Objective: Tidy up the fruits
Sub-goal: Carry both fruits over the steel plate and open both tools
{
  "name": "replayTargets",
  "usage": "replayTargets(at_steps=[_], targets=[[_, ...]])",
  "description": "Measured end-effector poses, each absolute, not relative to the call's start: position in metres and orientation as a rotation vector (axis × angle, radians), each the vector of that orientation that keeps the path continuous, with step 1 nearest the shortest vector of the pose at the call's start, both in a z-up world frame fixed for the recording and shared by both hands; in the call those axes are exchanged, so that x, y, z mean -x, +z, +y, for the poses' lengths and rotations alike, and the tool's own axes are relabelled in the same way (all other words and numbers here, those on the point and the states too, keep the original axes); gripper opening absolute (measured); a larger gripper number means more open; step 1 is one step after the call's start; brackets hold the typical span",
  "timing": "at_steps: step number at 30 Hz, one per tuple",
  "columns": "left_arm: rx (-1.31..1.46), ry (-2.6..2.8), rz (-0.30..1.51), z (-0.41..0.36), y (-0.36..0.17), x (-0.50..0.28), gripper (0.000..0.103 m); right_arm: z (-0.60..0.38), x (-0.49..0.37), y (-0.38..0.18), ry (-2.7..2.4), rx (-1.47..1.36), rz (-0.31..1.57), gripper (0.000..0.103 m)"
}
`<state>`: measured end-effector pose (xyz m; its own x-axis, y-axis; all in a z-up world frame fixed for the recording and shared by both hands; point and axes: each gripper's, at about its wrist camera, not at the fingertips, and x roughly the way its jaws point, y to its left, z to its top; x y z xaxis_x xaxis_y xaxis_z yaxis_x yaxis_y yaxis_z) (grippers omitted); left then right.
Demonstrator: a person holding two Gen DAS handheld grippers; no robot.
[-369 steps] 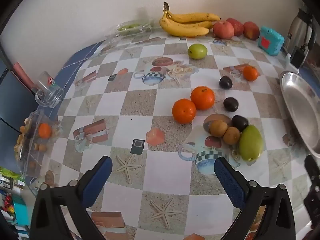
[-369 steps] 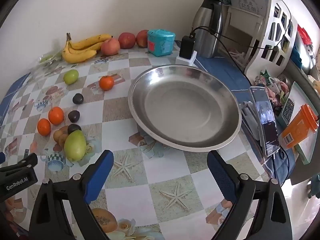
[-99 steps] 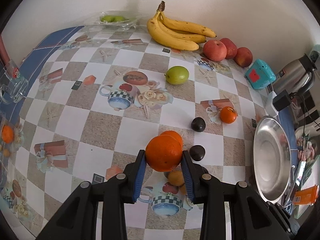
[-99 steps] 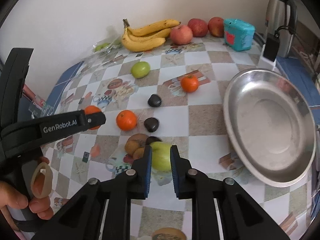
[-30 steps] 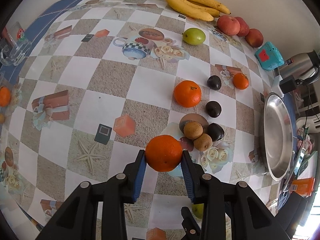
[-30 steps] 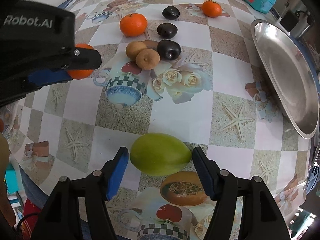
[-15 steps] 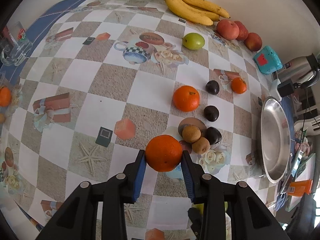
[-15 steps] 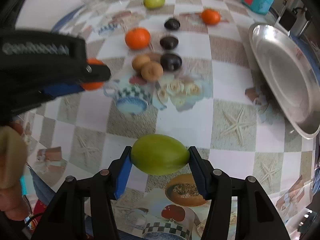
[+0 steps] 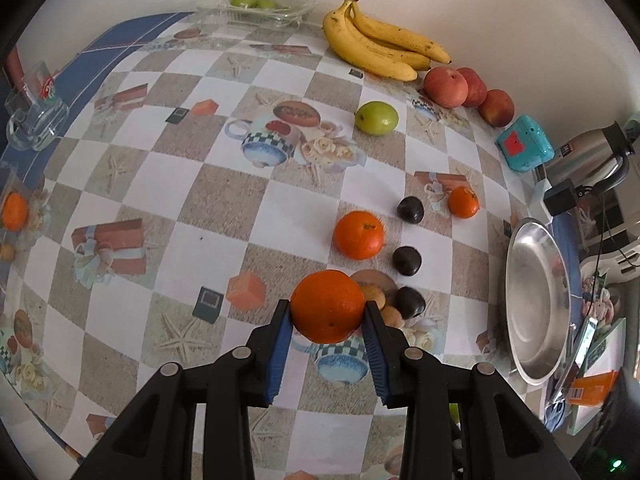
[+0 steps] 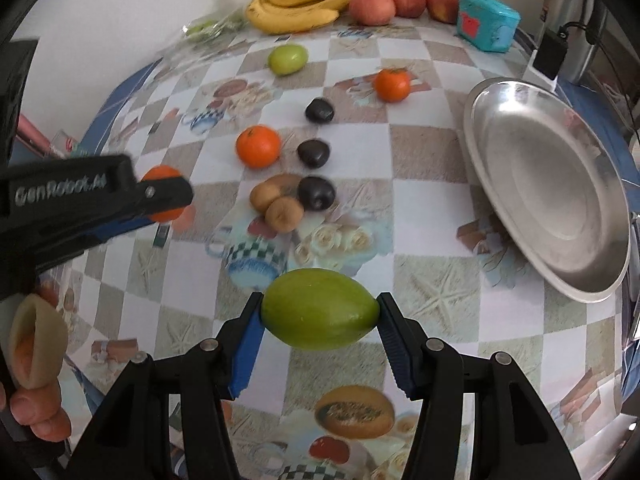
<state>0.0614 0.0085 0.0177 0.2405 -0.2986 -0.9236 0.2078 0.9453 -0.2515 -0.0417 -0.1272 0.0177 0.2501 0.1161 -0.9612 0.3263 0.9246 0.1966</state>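
My left gripper [image 9: 326, 316] is shut on an orange [image 9: 327, 305], held above the patterned tablecloth. My right gripper [image 10: 319, 314] is shut on a green mango [image 10: 319, 314], gripped end to end and lifted off the cloth. The left gripper with its orange [image 10: 160, 194] shows at the left of the right wrist view. On the table lie a second orange [image 9: 359, 234], a small tangerine [image 9: 463, 201], three dark plums [image 9: 410, 209], two kiwis [image 10: 276, 204], a green apple [image 9: 376, 117], bananas [image 9: 380, 50] and three red apples [image 9: 446, 87]. The steel plate [image 10: 556, 184] stands bare at the right.
A teal box [image 9: 525, 143], a kettle [image 9: 588, 162] and a black charger [image 9: 559, 200] stand at the far right. A glass mug [image 9: 34, 120] sits at the left edge. A clear tray [image 9: 264, 8] with green fruit is at the back wall. A person's hand [image 10: 36, 412] holds the left gripper.
My right gripper has closed on the green mango and lifted it from the cloth, tilting so more of the far table shows. The left gripper keeps its orange and has barely moved.
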Motion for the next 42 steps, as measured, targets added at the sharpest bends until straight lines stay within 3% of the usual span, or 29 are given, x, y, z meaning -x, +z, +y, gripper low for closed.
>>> replayTargets(at_steps=[11, 29, 42], targets=[[0.069, -0.393, 1.245, -0.032, 0.014, -0.068, 0.037, -0.184, 0.033, 0.022, -0.287, -0.405, 1.212, 0.057], [-0.121, -0.694, 1.124, -0.181, 0.034, -0.047, 0.038, -0.311, 0.041, 0.026, -0.582, -0.553, 1.105, 0.058], [-0.16, -0.768, 1.18, -0.223, 0.003, -0.034, 0.038, -0.345, 0.062, 0.007, -0.692, -0.589, 1.162, 0.058]])
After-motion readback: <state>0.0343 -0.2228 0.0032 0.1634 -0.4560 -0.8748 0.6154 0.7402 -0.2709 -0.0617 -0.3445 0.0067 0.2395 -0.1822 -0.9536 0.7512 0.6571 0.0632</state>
